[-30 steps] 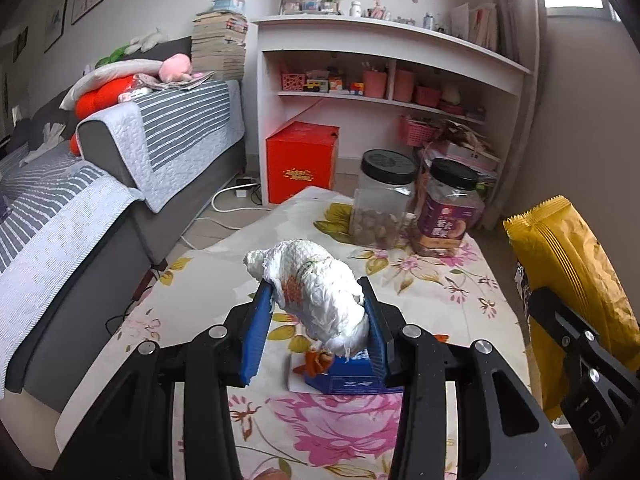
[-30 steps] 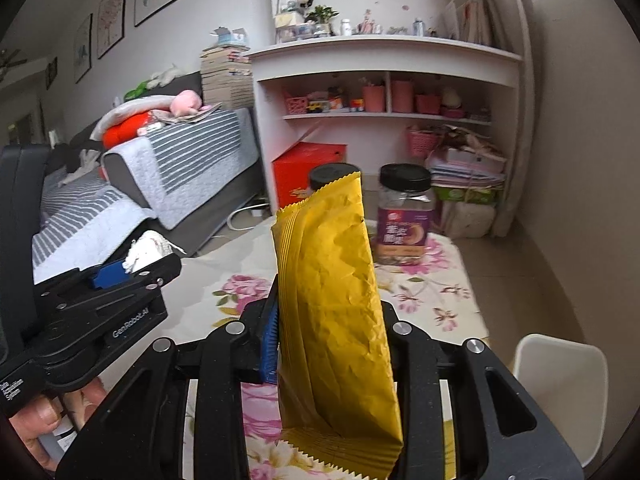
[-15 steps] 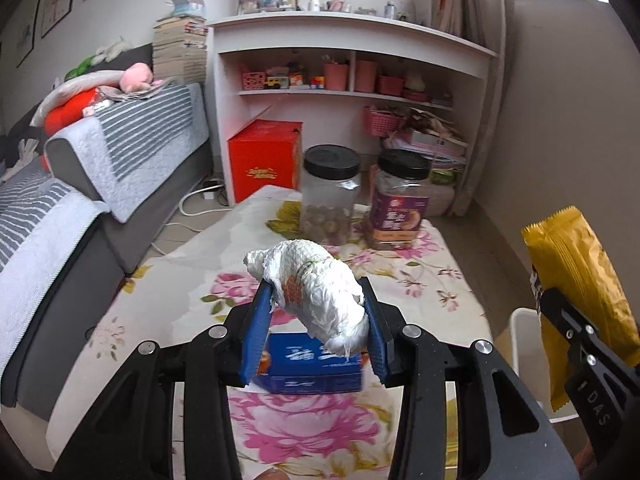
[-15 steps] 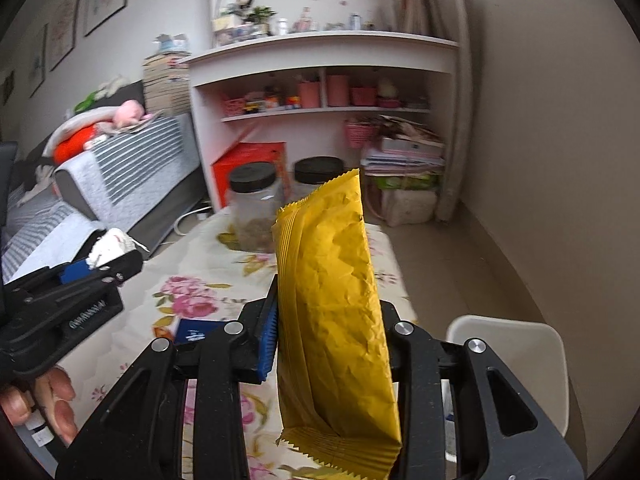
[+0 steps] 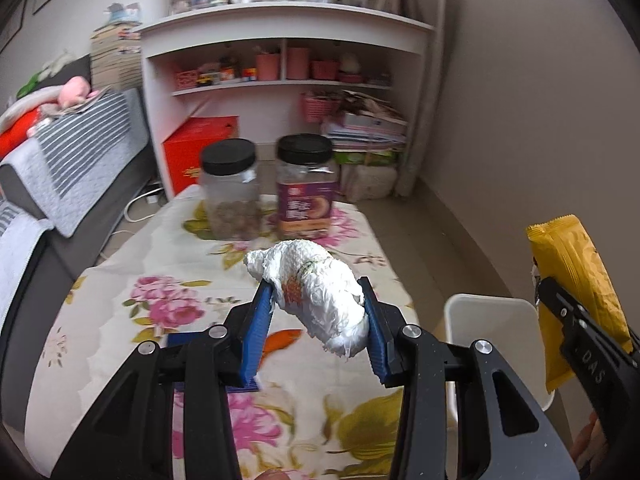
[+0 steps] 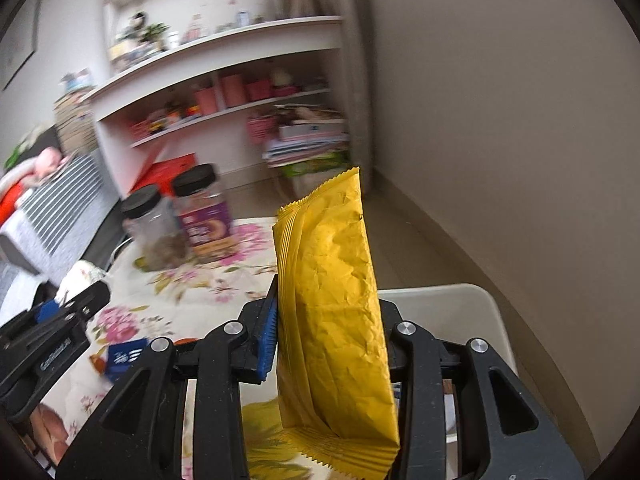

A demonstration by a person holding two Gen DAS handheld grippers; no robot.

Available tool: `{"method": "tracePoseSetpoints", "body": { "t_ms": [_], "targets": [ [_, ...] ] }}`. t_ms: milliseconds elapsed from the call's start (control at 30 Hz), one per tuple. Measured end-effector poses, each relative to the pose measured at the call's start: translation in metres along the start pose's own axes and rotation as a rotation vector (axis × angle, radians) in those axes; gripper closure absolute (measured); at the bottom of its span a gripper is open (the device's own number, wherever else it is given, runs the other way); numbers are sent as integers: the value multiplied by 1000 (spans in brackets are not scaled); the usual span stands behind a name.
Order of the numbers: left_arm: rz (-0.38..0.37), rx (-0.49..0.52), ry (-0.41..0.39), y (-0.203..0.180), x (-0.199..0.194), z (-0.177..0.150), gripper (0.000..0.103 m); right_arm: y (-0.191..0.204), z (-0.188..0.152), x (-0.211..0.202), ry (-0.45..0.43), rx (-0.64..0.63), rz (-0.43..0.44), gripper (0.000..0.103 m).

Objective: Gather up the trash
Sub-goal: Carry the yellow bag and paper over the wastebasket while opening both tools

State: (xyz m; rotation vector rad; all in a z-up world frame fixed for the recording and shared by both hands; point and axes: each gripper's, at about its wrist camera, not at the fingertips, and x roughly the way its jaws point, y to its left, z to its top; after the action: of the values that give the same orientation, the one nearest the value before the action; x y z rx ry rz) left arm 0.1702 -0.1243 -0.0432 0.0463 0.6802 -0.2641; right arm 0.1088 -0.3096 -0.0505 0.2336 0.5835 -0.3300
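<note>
My left gripper (image 5: pixel 314 282) is shut on a crumpled white tissue wad (image 5: pixel 320 308) and holds it above the flowered tablecloth (image 5: pixel 160 280). The right gripper (image 6: pixel 326 296) holds a yellow snack bag (image 6: pixel 332 280) upright. Its jaws are opening slightly, with the pads still against the bag. A white bin (image 6: pixel 440 304) stands just past the table's right edge, below and behind the bag. In the left wrist view the bag (image 5: pixel 576 280) hangs at the right, over the bin (image 5: pixel 488 312). The left gripper (image 6: pixel 80 300) shows at the left of the right wrist view.
Two black-lidded jars (image 5: pixel 230 196) (image 5: pixel 306 188) stand at the table's far end. A small blue box (image 5: pixel 188 340) and an orange scrap (image 5: pixel 282 338) lie under my left gripper. A grey sofa (image 5: pixel 60 168) runs along the left, with white shelves (image 5: pixel 280 60) behind.
Both grippers have carried their loads to the right across the table. The white bin has come into view below the yellow bag. The right wrist view has tilted.
</note>
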Motion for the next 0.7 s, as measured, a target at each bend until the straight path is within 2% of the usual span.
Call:
{"method": "tracePoseSetpoints", "body": {
  "t_ms": [167,333,500,700],
  "targets": [
    [-43,41,16,-33,10,0,61,-43,-3,4,23,61,-148,66],
    [-92,70,47,-68,22,-2,61,-80,-5,3,27,146,-249,38],
    [-145,103,79,-105,33,-6,61,-101,-5,-6,-4,200,-320,19],
    [-192,121,118,-138,43,-10,61,-123,-7,-27,-62,263,-410,13]
  ]
}}
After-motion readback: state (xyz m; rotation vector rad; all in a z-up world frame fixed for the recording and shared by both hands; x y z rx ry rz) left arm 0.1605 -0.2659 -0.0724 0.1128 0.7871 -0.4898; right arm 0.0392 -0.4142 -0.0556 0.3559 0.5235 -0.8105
